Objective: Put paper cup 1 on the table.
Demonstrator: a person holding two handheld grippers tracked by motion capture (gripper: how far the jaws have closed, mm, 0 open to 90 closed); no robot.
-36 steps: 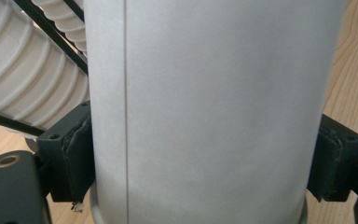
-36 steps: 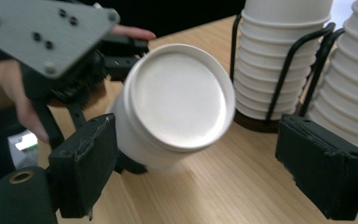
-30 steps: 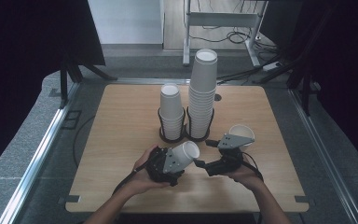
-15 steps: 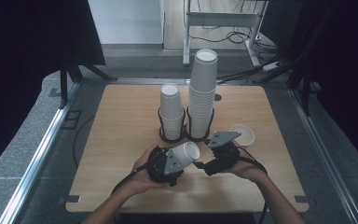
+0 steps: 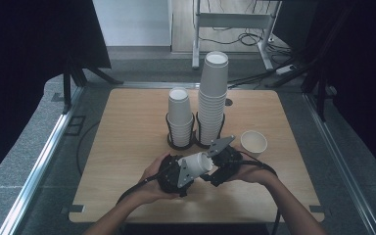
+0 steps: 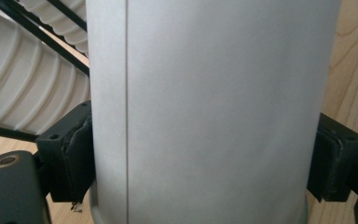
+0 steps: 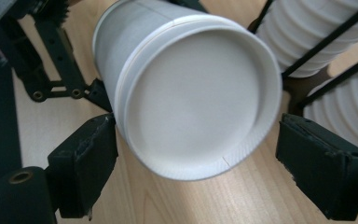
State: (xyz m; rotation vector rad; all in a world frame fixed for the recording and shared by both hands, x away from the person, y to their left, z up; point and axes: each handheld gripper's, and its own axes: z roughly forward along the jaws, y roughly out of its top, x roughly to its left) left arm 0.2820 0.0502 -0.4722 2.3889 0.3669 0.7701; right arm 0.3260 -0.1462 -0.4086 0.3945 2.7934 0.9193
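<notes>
The white paper cup (image 5: 197,163) lay sideways, clamped in the left gripper (image 5: 191,169); the right gripper (image 7: 196,154) stood open around its bottom end, pads just clear.

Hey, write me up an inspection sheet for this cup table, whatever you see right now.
Surface: wooden table, bare wood around the cups.
Job's things: held stack of paper cups lying level between both hands; loose cup upright at right; short stack and tall stack in wire holders.
Clutter: nothing seen.
Grippers: left tongs shut on the held stack's wall; right tongs flank its bottom end, gaps showing.
Cables: black cable trails off the near edge; floor cables beyond.
Surroundings: grey floor, dark curtains, metal stand.
</notes>
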